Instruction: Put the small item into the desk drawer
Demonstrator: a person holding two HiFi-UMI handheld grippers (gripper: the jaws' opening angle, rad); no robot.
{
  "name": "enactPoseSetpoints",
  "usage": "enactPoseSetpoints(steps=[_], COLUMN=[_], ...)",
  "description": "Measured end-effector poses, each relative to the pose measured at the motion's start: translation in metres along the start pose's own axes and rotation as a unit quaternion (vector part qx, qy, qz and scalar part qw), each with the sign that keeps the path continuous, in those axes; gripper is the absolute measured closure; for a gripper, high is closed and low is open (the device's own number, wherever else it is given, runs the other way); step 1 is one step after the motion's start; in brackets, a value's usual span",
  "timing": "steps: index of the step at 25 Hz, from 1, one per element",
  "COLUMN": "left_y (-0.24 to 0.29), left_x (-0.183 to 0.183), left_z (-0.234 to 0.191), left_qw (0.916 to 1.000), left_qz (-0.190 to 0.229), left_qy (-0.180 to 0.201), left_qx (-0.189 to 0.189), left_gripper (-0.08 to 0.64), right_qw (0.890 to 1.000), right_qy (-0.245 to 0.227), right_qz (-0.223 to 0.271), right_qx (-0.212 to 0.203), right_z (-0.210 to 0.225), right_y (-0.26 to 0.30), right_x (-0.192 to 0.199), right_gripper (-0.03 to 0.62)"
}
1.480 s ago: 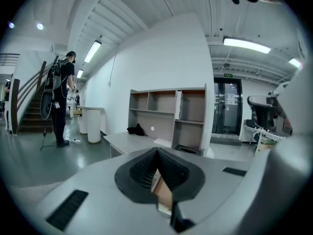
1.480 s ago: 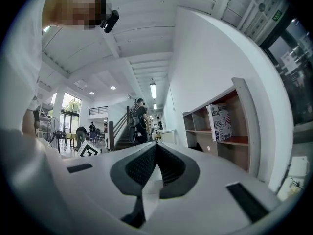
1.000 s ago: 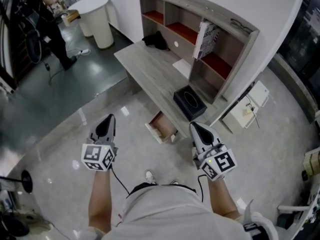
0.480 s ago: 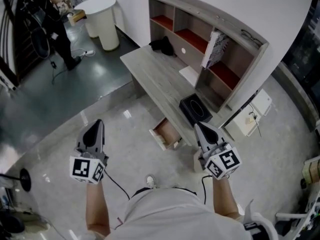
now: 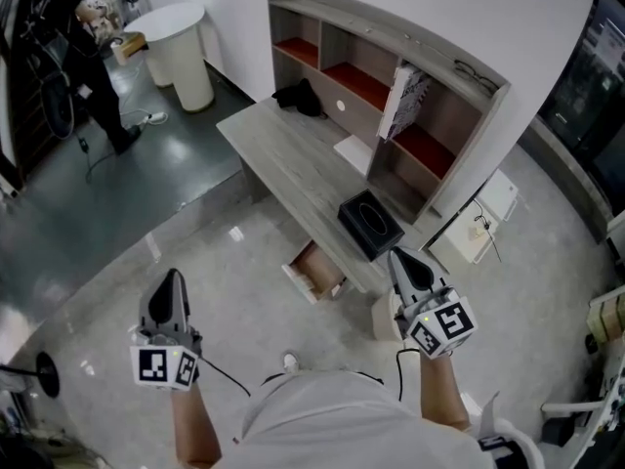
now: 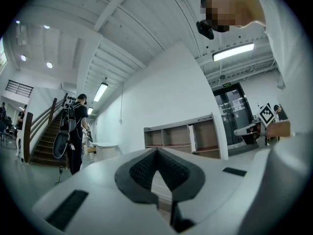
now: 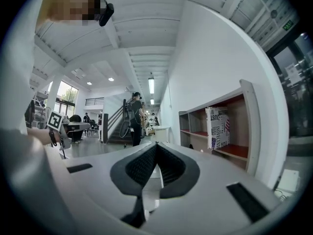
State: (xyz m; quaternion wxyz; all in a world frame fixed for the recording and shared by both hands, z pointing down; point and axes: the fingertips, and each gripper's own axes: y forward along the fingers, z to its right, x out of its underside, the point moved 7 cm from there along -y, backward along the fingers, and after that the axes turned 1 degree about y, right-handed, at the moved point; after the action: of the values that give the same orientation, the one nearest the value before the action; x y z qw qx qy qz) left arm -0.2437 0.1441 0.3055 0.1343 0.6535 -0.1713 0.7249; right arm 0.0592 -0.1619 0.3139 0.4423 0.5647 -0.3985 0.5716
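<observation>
Bright, even indoor light from a long white ceiling tube lamp (image 6: pixel 234 51); another tube lamp (image 7: pixel 150 85) shows in the right gripper view. Small glare spots on the glossy pale grey floor (image 5: pixel 195 272). Soft shadow under the long grey wooden desk (image 5: pixel 283 154). Head view sharp, lines bowed at the edges. Both gripper views heavy fisheye with black corners. Left gripper (image 6: pixel 156 152) and right gripper (image 7: pixel 156 146) slightly soft up close.

Head view looks steeply down, desk (image 5: pixel 283 164) at twelve o'clock; both gripper views (low, level) share its hutch (image 6: pixel 176 137).
</observation>
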Motion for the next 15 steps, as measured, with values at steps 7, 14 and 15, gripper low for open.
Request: enactPoseSetpoints(steps=[7,14,15], left_y=[-0.006,0.013,0.014], left_x=[0.005,0.000,-0.001], left_z=[0.002,0.008,0.009], left_qw=[0.9994,0.9990,0.9989], left_qz=[0.019,0.037,0.039], left_qy=[-0.013,-0.024,-0.026], left_qx=[-0.026,-0.004,-0.001], left_gripper=[0.543,0.543,0.543], right_qw=[0.999,0.999,1.000], right_qy=[-0.012,-0.015,-0.016], right_qz=[-0.001,-0.005,-0.006], right_qx=[0.032,0.029,0.024], right_z=[0.008,0.001,-0.002], right_y=[-0.009,0.002,0.005], right_x=[-0.005,-0.005,-0.006], right_gripper=[0.571,0.569,0.571])
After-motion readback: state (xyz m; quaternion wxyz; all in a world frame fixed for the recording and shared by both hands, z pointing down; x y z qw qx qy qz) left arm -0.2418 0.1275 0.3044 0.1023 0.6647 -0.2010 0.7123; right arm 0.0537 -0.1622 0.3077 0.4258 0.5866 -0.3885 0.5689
